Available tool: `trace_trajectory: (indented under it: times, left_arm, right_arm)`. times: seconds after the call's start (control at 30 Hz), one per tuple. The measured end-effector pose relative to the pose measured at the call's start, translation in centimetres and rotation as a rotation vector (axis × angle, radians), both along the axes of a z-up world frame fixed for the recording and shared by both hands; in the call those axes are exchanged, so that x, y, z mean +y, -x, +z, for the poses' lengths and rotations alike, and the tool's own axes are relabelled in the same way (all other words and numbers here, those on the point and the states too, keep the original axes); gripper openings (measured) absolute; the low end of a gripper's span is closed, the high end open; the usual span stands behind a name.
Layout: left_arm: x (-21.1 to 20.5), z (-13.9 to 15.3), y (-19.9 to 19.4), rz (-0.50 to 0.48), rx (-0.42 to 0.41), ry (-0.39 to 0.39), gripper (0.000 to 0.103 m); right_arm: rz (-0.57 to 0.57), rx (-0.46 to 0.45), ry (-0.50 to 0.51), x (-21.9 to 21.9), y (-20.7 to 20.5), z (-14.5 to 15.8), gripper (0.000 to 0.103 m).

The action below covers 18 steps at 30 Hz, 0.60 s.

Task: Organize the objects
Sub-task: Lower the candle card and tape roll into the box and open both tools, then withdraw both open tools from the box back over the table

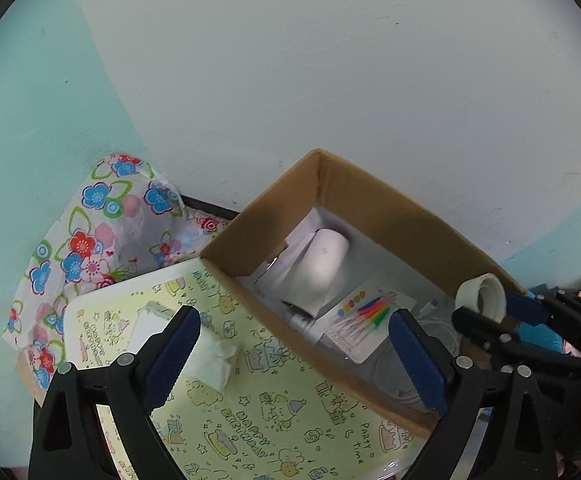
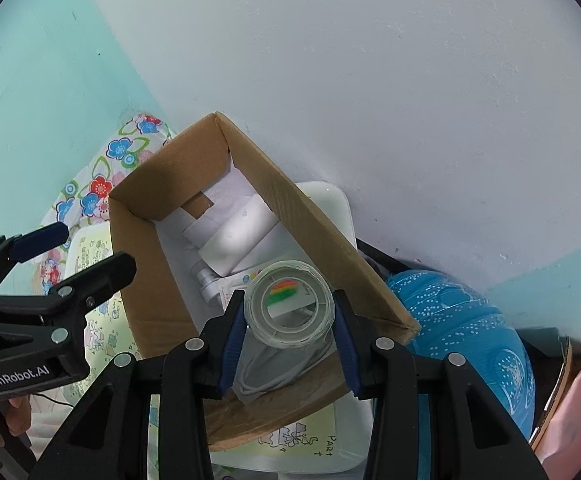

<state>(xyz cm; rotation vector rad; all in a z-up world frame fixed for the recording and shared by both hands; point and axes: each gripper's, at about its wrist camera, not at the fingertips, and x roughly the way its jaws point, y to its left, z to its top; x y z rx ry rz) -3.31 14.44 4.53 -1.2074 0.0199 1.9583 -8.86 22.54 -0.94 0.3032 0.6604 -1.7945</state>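
Tape roll (image 2: 289, 303) in right gripper (image 2: 289, 326) — left gripper (image 2: 46, 256) marked "GenRobot.AI"

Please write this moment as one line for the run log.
right claw: shut on tape roll, above box | left claw: open, empty, over tray

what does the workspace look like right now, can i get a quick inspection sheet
surface: yellow party-print tray under the cardboard box
job's things: tape roll held over the box; candle pack and white roll inside
clutter: crumpled tissue on tray; floral cloth; blue bag
grippers: right gripper shut on tape roll; left gripper open, empty
cables: white cable in box
surroundings: white and teal wall
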Motion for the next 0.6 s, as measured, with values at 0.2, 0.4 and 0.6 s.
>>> trace_trajectory:
  times: [0.2, 0.4, 0.6]
  left_arm:
    - [-0.5, -0.5, 0.0, 0.009, 0.013, 0.028, 0.097]
    - [-1.2, -0.8, 0.3, 0.025, 0.013, 0.037, 0.097]
    - [-1.9, -1.2, 0.2, 0.026, 0.020, 0.054, 0.097]
  right_arm:
    - [0.005, 0.031, 0.034, 0.3, -0.7, 0.2, 0.069]
    - [0.024, 0.023, 0.050, 0.3, -0.9, 0.1, 0.074]
    - [0.051, 0.021, 0.050, 0.7, -1.4, -0.8, 0.076]
